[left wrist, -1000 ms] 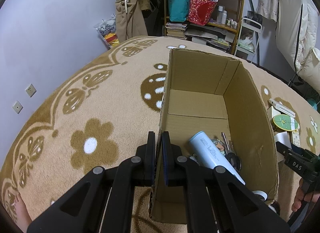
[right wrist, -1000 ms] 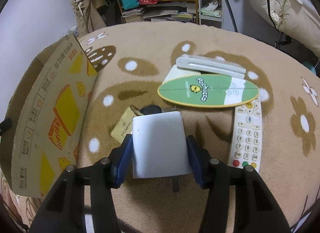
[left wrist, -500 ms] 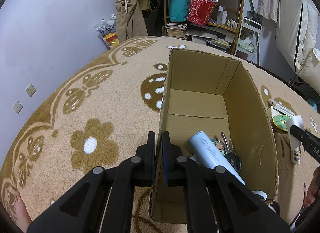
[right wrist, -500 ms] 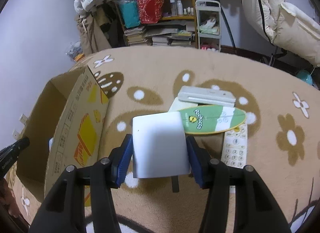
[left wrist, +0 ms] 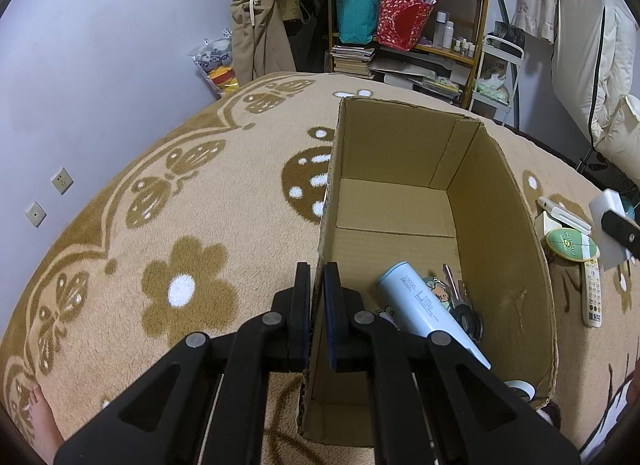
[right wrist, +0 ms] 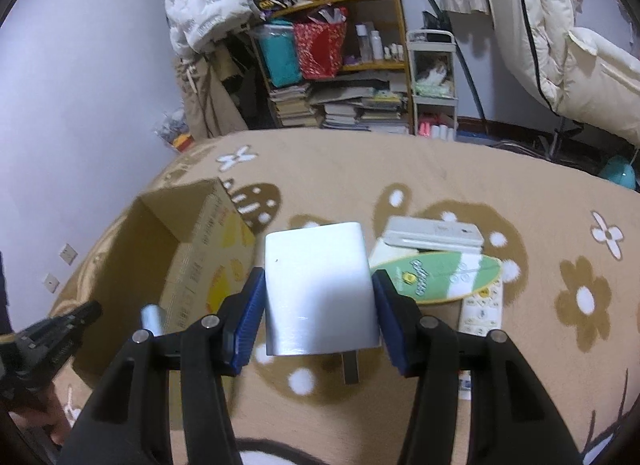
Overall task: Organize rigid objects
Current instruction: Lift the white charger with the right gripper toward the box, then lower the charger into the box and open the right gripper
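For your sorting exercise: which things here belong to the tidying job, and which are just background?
Part of the job: cardboard box, white charger, right gripper, left gripper, blue power bank, keys, remote control, green oval case.

Just lying about: shelf, books, white jacket, rug.

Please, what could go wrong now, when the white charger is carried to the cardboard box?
1. The right gripper holds the white charger only by its smooth sides, high above the rug; it may slip and fall.
2. The left gripper pinches one thin wall of the cardboard box; a pull could tip or bend it.
3. A dropped charger could hit the blue power bank and keys already inside.
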Action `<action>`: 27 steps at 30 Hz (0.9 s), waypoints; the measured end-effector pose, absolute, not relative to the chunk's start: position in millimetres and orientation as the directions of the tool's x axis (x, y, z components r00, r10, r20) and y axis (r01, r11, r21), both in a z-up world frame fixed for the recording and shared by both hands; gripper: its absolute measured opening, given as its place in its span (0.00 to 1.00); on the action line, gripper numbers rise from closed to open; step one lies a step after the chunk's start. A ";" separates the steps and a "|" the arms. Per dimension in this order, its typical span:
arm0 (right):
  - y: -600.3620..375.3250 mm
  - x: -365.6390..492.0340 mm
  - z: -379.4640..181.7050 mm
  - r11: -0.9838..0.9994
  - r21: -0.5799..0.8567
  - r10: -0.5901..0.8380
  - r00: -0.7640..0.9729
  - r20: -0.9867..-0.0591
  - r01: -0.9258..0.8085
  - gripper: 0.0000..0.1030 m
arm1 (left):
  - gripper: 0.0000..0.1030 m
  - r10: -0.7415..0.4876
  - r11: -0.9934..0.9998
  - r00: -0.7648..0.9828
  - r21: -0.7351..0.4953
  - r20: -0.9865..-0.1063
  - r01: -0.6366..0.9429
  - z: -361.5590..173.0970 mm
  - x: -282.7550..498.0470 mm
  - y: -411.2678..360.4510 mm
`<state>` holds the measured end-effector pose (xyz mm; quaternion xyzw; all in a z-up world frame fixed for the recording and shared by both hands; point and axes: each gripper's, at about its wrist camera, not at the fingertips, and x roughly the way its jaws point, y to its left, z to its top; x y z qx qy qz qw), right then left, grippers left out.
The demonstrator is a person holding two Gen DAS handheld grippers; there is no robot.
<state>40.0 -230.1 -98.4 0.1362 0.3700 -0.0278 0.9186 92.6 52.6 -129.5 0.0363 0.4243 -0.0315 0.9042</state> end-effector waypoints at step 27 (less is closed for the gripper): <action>-128.8 82.2 -101.2 0.940 0.322 0.309 0.682 -0.663 -0.114 0.55 | 0.06 -0.032 0.996 0.637 0.031 -0.770 0.088 -128.5 93.2 52.8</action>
